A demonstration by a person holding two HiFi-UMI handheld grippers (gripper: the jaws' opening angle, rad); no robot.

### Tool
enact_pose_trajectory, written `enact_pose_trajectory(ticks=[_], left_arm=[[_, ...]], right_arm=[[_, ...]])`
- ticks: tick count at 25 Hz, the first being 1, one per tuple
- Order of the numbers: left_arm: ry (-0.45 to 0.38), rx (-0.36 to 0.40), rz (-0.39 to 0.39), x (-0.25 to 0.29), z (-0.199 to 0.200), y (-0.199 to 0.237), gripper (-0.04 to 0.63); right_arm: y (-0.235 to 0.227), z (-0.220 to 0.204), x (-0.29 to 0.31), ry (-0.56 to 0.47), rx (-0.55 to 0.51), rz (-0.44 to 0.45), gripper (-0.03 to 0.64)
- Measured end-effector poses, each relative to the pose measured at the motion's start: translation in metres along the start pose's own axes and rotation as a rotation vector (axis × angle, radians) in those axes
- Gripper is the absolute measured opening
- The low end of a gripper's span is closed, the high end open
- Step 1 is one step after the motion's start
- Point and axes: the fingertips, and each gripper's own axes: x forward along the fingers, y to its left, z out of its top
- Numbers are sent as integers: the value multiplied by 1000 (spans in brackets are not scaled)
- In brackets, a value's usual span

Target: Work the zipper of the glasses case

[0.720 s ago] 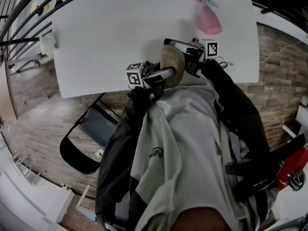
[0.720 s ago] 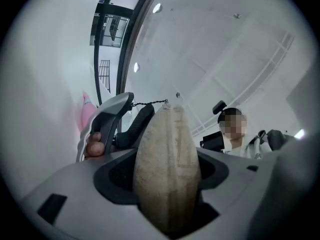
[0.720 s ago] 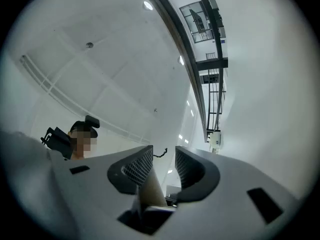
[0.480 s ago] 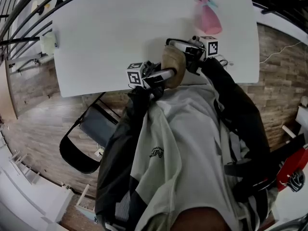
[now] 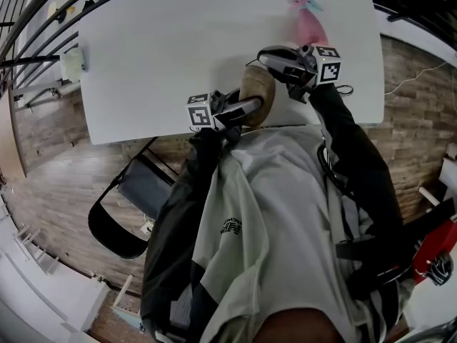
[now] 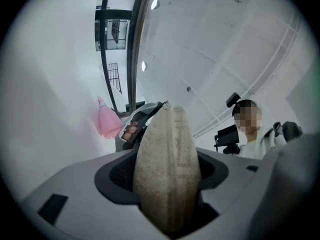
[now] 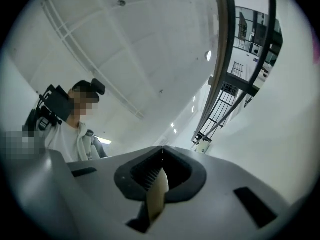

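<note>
A beige felt glasses case (image 5: 257, 95) stands on end near the white table's (image 5: 171, 48) front edge. My left gripper (image 5: 243, 108) has its jaws spread wide and pressed on both sides of the case (image 6: 167, 169), which fills the left gripper view. My right gripper (image 5: 270, 56) reaches the case's far top end from the right. Its jaws are shut on a thin pale tab (image 7: 157, 196), seemingly the zipper pull. The right gripper (image 6: 134, 124) also shows just behind the case in the left gripper view.
A pink spray bottle (image 5: 307, 23) stands at the table's far right, close behind the right gripper. A small pale object (image 5: 71, 64) sits at the table's left edge. A dark chair (image 5: 136, 191) is on the wooden floor to the left.
My right gripper has moved away from me and to the right, rising along the case's far end. The left gripper and the case have stayed in place.
</note>
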Motion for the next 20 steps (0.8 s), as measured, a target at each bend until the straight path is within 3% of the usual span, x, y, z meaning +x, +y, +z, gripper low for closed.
enact_pose_trajectory(ticks=[10, 16, 18, 20], left_arm=[[-10, 72, 58, 3, -4, 11, 295], [40, 104, 114, -3, -16, 15, 293], [12, 110, 125, -5, -15, 15, 291], [-67, 110, 131, -14, -3, 13, 291]], right_arm=[[8, -1, -8, 130, -175, -99, -3], [16, -8, -12, 232, -260, -127, -5], [19, -7, -16, 233, -282, -141, -3], [23, -3, -22, 224, -299, -156, -5]])
